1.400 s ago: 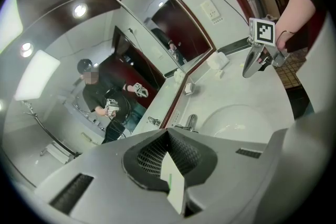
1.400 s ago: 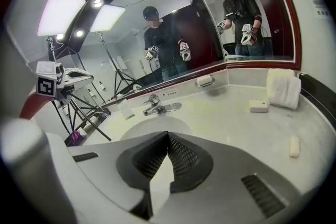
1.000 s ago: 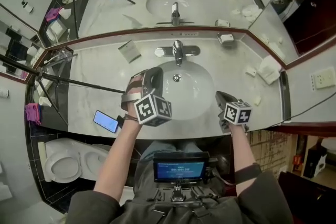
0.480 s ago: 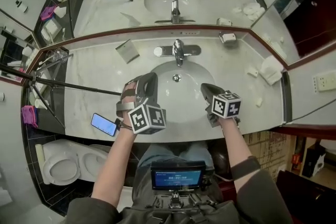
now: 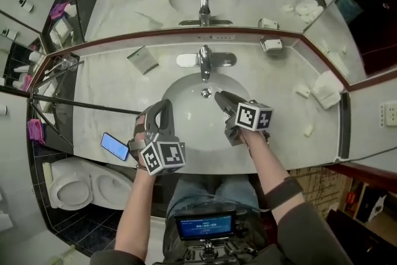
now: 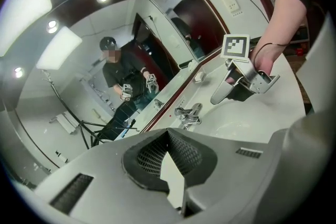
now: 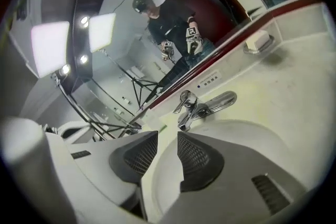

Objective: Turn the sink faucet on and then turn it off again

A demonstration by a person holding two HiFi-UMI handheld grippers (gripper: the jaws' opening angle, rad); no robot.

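Since a second ago the right gripper (image 5: 218,95) has swung from the basin's 4 o'clock rim in over the bowl, and its jaws have just been opening with nothing between them. The left gripper (image 5: 162,104) has drifted back toward the 8 o'clock rim.

From the head view, the faucet (image 5: 203,62) stands at 12 o'clock of the white sink (image 5: 183,91). It is chrome, with a single lever on top, a wide oval base plate and a short spout reaching over the bowl. The right gripper's tips point toward 11 o'clock, near the drain and short of the spout. A phone (image 5: 115,146) lies on the counter (image 5: 111,102) at the sink's 8 o'clock, and a soap dish (image 5: 271,44) sits at 2 o'clock.

The left gripper view shows its own jaws (image 6: 167,134) pressed together, empty. The faucet (image 6: 188,114) lies at 12 o'clock beyond them, and the right gripper (image 6: 217,97) hangs over the bowl at 1 o'clock.

The right gripper view shows its jaws (image 7: 167,139) standing moderately apart around bare basin. The faucet (image 7: 198,107) is just past them at 1 o'clock, apart from the pads. Its lever tilts up toward the mirror (image 7: 131,34), and its base plate gleams.
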